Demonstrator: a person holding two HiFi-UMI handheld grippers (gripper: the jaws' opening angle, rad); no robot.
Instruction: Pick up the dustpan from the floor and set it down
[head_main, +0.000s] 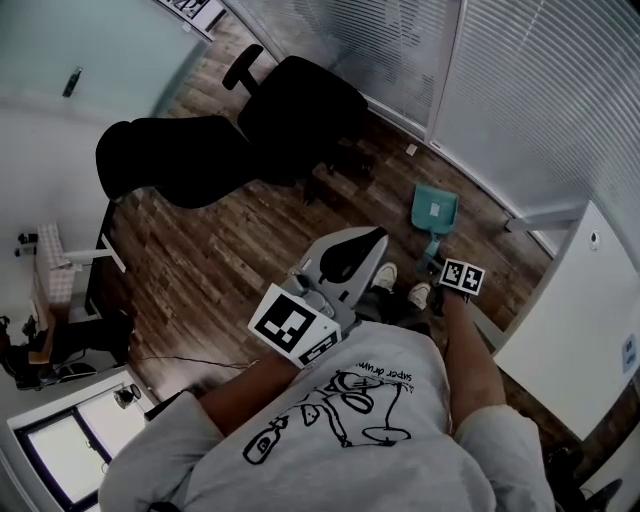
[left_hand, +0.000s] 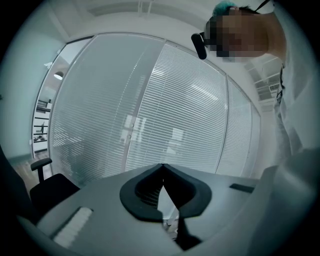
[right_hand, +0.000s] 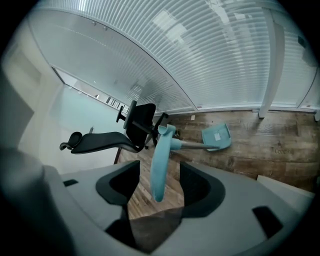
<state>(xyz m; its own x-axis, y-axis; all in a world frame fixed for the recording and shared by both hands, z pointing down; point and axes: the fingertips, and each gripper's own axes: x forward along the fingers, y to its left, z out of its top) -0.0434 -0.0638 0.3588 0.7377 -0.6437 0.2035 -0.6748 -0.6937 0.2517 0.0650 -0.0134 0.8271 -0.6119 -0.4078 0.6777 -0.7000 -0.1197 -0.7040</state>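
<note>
Teal dustpan (right_hand: 216, 136) is lying at one o'clock; my right claw (right_hand: 159, 172) is gaping around its handle (right_hand: 161, 155), left claw (left_hand: 163, 175) is sitting closed.

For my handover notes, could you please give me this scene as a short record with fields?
Dustpan: teal, pan lying on the wooden floor by the blinds
Right gripper: open, handle between its jaws, not pinched
Left gripper: shut, empty
Nearby: black office chair
</note>
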